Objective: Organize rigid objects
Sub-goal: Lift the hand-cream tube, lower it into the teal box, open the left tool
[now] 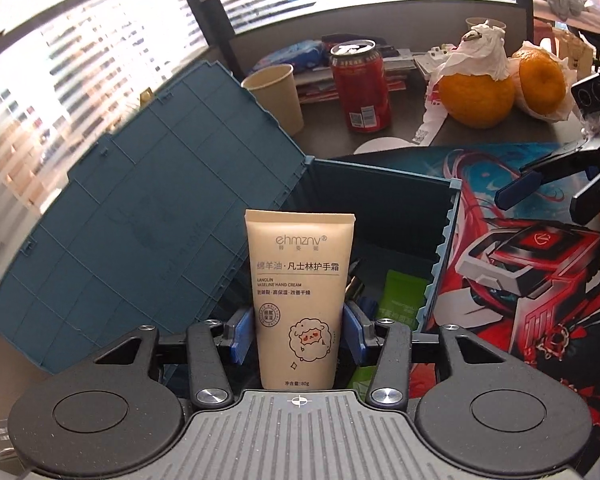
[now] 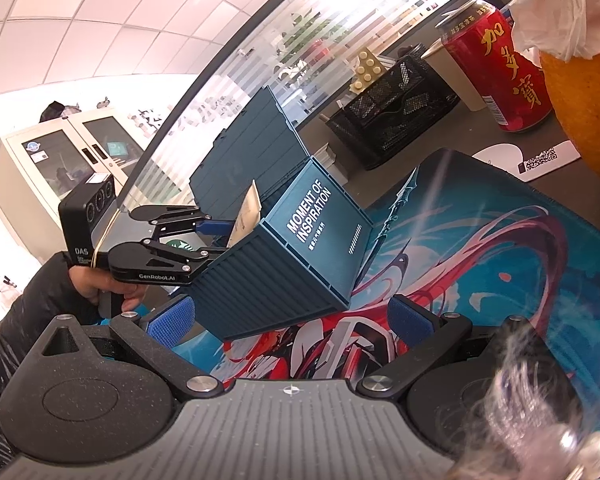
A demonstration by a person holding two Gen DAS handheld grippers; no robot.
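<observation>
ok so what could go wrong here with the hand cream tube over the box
1. The left tongs pinch the hand cream tube low on its soft body; it could slip or tilt on the way down.
2. The blue box already holds a green packet and other items, so the tube may land on them and stick up.
3. The box lid stands open beside the tube and could get knocked.

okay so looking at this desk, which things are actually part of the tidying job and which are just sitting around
Part of the job:
hand cream tube, clamped in the left gripper
blue storage box, lid open
green packet inside the box

Just lying about:
red can
paper cup
oranges
mesh organiser
desk mat
</observation>
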